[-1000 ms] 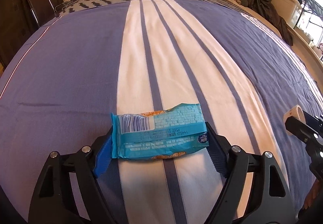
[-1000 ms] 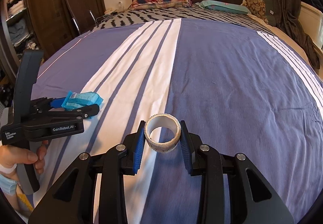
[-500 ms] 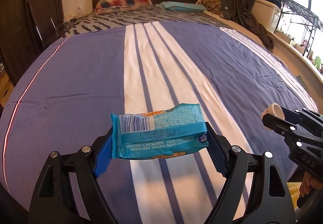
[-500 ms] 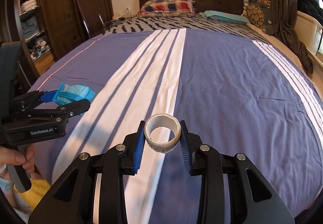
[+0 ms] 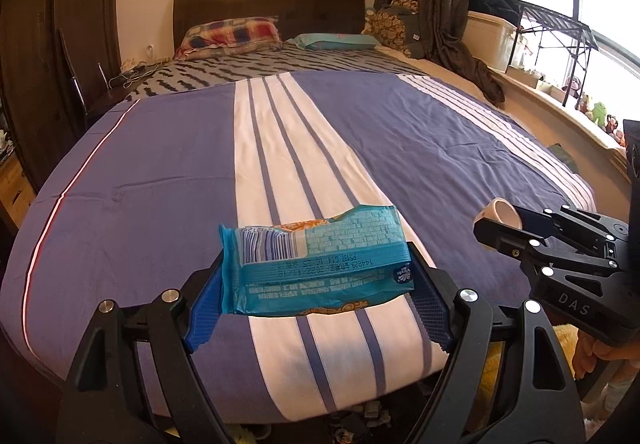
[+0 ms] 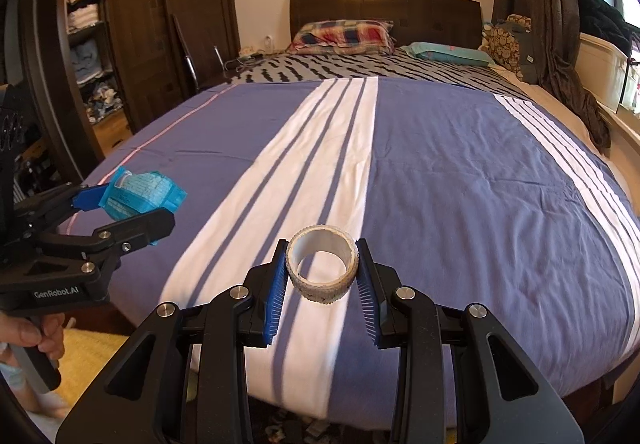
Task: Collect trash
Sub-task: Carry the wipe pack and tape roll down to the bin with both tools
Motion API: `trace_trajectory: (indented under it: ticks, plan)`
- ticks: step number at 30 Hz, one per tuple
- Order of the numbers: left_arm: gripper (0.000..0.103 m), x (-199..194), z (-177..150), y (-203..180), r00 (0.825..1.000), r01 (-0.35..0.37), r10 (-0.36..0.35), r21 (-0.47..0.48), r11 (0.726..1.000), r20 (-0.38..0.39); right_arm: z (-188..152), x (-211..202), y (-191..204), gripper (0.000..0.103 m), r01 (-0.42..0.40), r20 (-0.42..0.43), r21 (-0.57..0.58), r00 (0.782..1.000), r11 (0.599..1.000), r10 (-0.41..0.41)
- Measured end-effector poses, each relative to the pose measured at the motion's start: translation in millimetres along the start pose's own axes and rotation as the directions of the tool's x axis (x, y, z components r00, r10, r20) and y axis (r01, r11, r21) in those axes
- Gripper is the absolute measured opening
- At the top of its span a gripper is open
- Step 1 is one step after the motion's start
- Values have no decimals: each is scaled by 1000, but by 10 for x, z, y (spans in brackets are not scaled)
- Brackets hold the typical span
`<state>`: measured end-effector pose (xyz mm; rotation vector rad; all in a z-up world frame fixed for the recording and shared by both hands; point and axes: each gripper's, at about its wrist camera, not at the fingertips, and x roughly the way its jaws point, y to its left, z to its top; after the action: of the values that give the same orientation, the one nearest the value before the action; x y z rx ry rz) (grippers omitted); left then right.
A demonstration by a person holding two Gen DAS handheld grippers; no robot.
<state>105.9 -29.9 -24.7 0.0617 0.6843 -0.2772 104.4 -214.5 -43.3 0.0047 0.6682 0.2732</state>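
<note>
We hold the crinkled blue plastic wrapper (image 5: 316, 264) crosswise between our left gripper's (image 5: 316, 284) wide-spread fingers; the right gripper's (image 6: 322, 272) narrower fingers clamp the white tape ring (image 6: 322, 268), both seemingly clear above the bed (image 6: 460, 184).

Light blue wrapper (image 5: 316, 264) with a barcode, off-white tape roll (image 6: 323, 264), purple bedspread (image 5: 160, 172) with white stripes ahead of the black hand-held gripper (image 5: 316, 298).

I see a bed (image 6: 460, 180) under a blue-and-white striped cover; plaid pillow (image 6: 344, 32) and teal pillow (image 6: 448, 54) lie at its headboard end.
</note>
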Motion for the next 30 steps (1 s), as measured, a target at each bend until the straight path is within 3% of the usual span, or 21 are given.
trace_trajectory:
  ticks: [10, 20, 30]
  plan:
    - [78, -323, -585, -174, 1000, 28, -28, -9, 1000, -10, -487, -279, 88, 34, -20, -15, 22, 1000, 1000, 20]
    - [78, -261, -1259, -288, 995, 24, -25, -13, 1000, -99, -1182, -189, 30, 34, -26, -135, 84, 990, 996, 37]
    - [78, 196, -1880, -223, 962, 30, -41, -45, 999, -271, -1675, 43, -9, 34, -6, -249, 108, 968, 994, 33]
